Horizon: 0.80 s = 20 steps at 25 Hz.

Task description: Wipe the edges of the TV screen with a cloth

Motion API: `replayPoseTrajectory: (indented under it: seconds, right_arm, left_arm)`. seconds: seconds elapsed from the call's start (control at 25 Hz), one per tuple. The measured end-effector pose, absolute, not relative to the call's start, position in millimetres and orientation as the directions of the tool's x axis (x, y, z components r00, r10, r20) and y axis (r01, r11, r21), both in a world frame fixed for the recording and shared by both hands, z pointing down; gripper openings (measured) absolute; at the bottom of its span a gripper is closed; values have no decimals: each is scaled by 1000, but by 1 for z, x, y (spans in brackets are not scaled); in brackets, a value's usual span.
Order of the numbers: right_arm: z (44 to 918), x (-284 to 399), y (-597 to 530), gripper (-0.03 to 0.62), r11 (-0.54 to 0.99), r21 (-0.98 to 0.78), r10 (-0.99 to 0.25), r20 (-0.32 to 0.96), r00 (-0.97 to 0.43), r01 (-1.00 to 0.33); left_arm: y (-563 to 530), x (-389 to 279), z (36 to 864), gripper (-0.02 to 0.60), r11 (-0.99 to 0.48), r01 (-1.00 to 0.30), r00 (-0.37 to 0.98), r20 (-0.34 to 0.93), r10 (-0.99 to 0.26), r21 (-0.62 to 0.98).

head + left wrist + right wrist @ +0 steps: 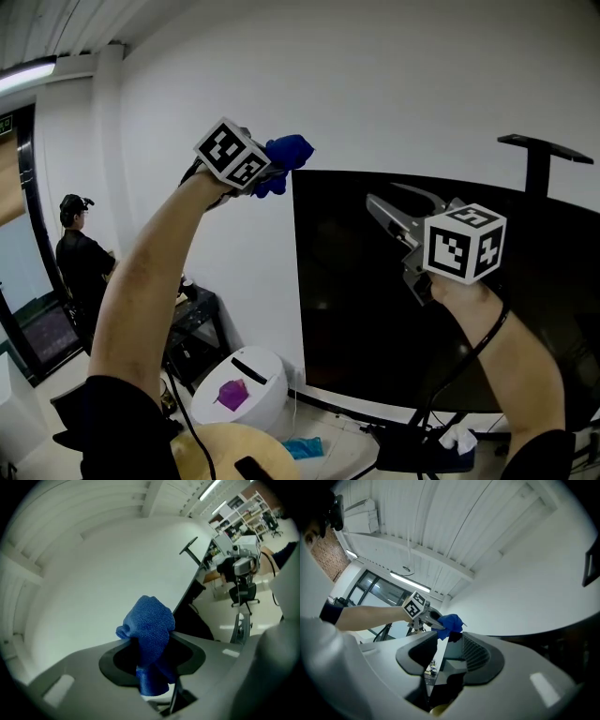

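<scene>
The TV screen (375, 309) is a large black panel standing against the white wall. My left gripper (272, 169) is raised beside the screen's top left corner and is shut on a bunched blue cloth (291, 152). In the left gripper view the cloth (150, 620) bulges out from between the jaws, with the TV's dark edge (187, 616) just behind it. My right gripper (382, 192) is held up in front of the screen, pointing up and left, with its jaws apart and nothing in them. The right gripper view shows the left gripper with the cloth (450, 623) beyond my right gripper (443, 644).
A black stand (544, 155) rises behind the TV's top right. On the floor below are a white round device (239, 389), a small dark table (197, 323), cables and a bluish rag (305, 448). A person in black (80, 253) stands at far left.
</scene>
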State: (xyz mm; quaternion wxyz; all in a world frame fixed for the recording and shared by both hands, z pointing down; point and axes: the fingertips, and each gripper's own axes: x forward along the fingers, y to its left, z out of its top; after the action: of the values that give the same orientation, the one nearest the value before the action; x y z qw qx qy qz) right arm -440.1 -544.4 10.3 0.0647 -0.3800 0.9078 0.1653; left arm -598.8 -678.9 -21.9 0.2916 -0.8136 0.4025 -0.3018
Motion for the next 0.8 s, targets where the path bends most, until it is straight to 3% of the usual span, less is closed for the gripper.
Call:
replayPoseTrajectory:
  seconds: [0.24, 0.44, 0.6, 0.8]
  right_arm:
    - [6, -422, -541, 172, 653, 230, -673, -260, -692, -721]
    - [9, -398, -541, 172, 630, 217, -696, -267, -666, -745]
    - [11, -374, -538, 172, 616, 201, -711, -273, -647, -762]
    - [11, -340, -534, 172, 600, 188, -725, -284, -628, -778]
  left_arm:
    - [-680, -573, -12, 144, -458, -288, 345, 355, -869, -841]
    - [-682, -562, -5, 144, -447, -238, 277, 381, -882, -862]
    - [-678, -562, 3, 144, -459, -190, 146, 437, -887, -868]
    - [-681, -537, -4, 144, -420, -94, 64, 415, -908, -903]
